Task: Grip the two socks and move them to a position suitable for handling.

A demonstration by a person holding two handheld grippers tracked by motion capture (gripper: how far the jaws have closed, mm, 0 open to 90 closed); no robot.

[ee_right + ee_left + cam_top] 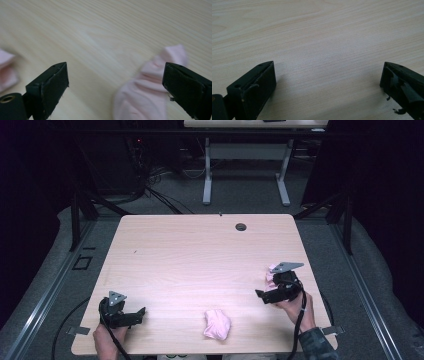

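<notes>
With both claws wide and empty, I list: left gripper point(141, 312), right gripper point(259, 294), pink sock point(147, 85) at its 4 o'clock; centre jaws over folds before closing

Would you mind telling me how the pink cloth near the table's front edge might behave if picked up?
The pink cloth lies crumpled in soft folds, so it would probably droop rather than hold shape. It looks thin, likely light. Pushed, it would probably bunch or drag rather than roll.

Pink cloth point(6, 70) blurred & cut off at left edge.
</notes>
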